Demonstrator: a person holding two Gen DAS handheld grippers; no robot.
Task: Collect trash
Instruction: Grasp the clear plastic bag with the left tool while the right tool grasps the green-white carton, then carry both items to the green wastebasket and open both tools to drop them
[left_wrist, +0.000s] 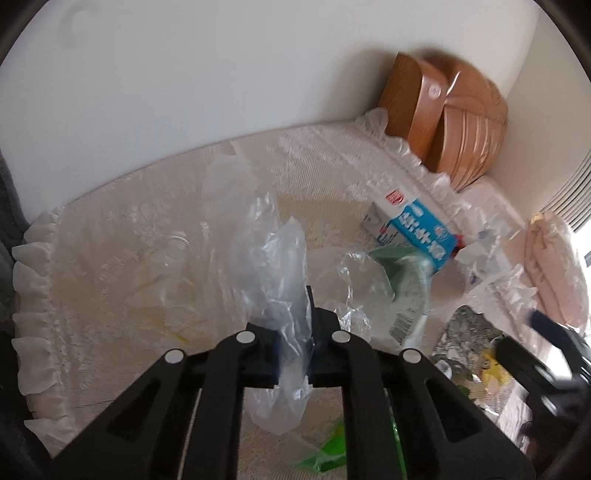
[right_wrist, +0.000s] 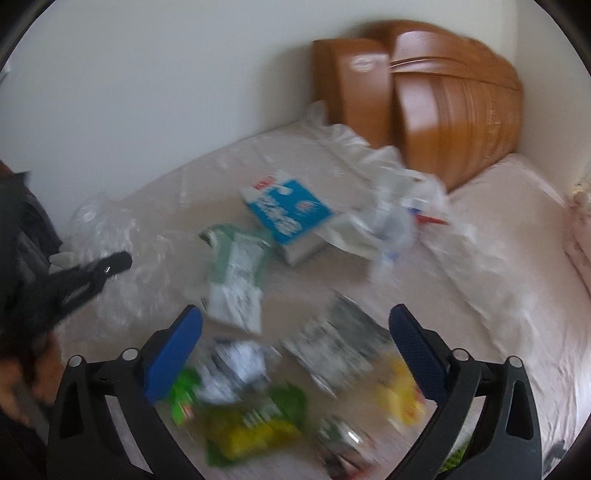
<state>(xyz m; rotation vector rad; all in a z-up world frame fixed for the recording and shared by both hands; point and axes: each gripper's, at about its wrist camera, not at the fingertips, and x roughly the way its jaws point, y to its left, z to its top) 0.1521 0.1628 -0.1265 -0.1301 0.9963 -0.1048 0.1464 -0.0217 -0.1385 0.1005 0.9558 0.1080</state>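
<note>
My left gripper (left_wrist: 293, 336) is shut on a clear plastic bag (left_wrist: 275, 258), which stands up crumpled between the pads above a bed. My right gripper (right_wrist: 295, 350) is open and empty, hovering over a blurred heap of wrappers: a green and yellow packet (right_wrist: 255, 424), a crumpled white wrapper (right_wrist: 236, 365), a grey patterned packet (right_wrist: 340, 347) and a yellow wrapper (right_wrist: 399, 391). A blue and white milk carton (right_wrist: 288, 214) lies beyond, also in the left wrist view (left_wrist: 417, 225). A green and white wrapper (right_wrist: 236, 273) lies beside it.
A lace-edged cream bedcover (left_wrist: 110, 240) covers the bed. A wooden headboard (right_wrist: 424, 99) stands in the far corner against a white wall. More clear plastic (right_wrist: 107, 236) lies at left, white wrappers (right_wrist: 391, 210) near the headboard. The left gripper's arm (right_wrist: 74, 284) shows at left.
</note>
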